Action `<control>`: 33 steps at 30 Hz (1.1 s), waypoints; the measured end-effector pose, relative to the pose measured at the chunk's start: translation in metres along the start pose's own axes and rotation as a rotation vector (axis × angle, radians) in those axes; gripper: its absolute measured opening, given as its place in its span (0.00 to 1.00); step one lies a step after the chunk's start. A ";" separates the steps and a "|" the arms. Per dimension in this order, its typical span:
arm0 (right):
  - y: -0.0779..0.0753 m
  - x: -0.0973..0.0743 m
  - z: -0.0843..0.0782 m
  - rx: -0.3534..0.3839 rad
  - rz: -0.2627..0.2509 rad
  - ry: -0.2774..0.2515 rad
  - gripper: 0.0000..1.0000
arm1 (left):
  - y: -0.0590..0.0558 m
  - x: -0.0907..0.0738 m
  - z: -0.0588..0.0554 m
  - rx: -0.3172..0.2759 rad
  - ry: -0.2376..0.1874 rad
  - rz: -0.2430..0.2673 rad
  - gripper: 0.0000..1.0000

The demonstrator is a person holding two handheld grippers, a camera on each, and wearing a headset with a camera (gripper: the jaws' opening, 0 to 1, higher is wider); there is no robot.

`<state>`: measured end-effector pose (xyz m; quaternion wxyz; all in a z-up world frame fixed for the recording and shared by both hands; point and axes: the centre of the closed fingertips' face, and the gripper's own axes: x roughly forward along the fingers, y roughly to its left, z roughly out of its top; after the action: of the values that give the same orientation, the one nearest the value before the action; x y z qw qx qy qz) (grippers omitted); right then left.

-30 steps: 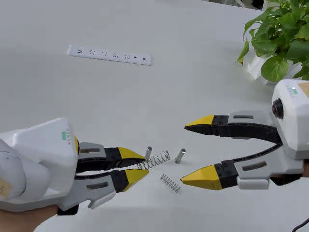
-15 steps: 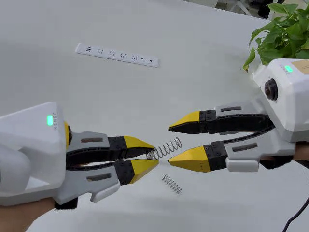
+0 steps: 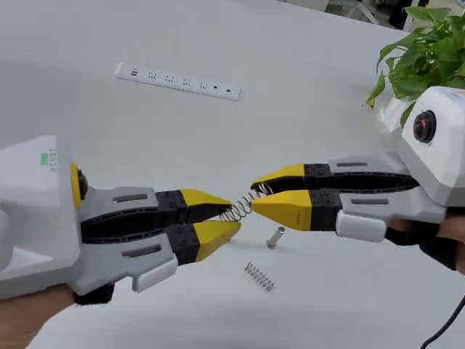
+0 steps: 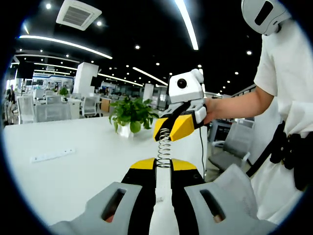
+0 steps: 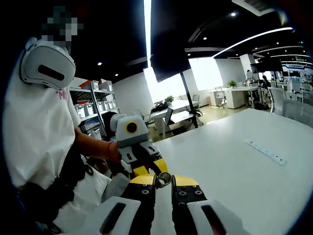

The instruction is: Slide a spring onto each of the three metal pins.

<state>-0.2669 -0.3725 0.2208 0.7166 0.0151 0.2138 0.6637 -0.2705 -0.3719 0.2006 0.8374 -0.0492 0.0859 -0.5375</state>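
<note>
A coiled spring (image 3: 240, 207) hangs in the air between my two grippers. My left gripper (image 3: 232, 218) comes in from the lower left and is shut on the spring's left end. From the right, my right gripper (image 3: 253, 193) is shut on the other end. In the left gripper view the spring (image 4: 164, 147) rises from my left gripper (image 4: 164, 165) to the right gripper (image 4: 166, 134). The right gripper view shows the spring's end (image 5: 164, 179) between the tips of my right gripper (image 5: 165, 181). One metal pin (image 3: 275, 237) lies on the table below, with a second spring (image 3: 259, 276) nearer to me.
A white power strip (image 3: 178, 81) lies at the back of the white table (image 3: 109, 145). A potted green plant (image 3: 429, 51) stands at the far right. A person in a white shirt (image 4: 288, 98) holds the grippers.
My right gripper has moved left and shut on the spring's free end. The left gripper still holds the other end. The pin on the table has come back into sight.
</note>
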 end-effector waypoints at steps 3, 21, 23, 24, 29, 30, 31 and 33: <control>0.002 0.001 0.001 -0.004 0.003 -0.004 0.07 | -0.001 0.001 -0.001 -0.007 -0.001 -0.005 0.07; 0.014 0.012 0.007 -0.078 0.055 0.055 0.07 | -0.006 0.002 -0.004 -0.005 0.013 -0.027 0.07; 0.015 0.013 0.006 -0.088 0.059 0.068 0.07 | -0.007 0.003 -0.005 -0.001 0.018 -0.030 0.07; 0.016 0.013 0.006 -0.093 0.060 0.073 0.07 | -0.007 0.003 -0.005 0.002 0.021 -0.031 0.07; 0.015 0.011 0.000 -0.114 0.068 0.107 0.07 | -0.009 0.003 -0.008 0.018 0.039 -0.037 0.06; 0.015 0.011 0.000 -0.115 0.070 0.112 0.07 | -0.009 0.003 -0.009 0.018 0.040 -0.038 0.06; 0.016 0.011 -0.001 -0.114 0.075 0.119 0.07 | -0.009 0.003 -0.009 0.019 0.042 -0.038 0.06; 0.016 0.010 -0.001 -0.117 0.078 0.138 0.09 | -0.009 0.003 -0.011 0.026 0.053 -0.039 0.06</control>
<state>-0.2822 -0.3611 0.2220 0.6732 -0.0642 0.2229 0.7021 -0.2796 -0.3784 0.1906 0.8249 -0.0256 0.1001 -0.5558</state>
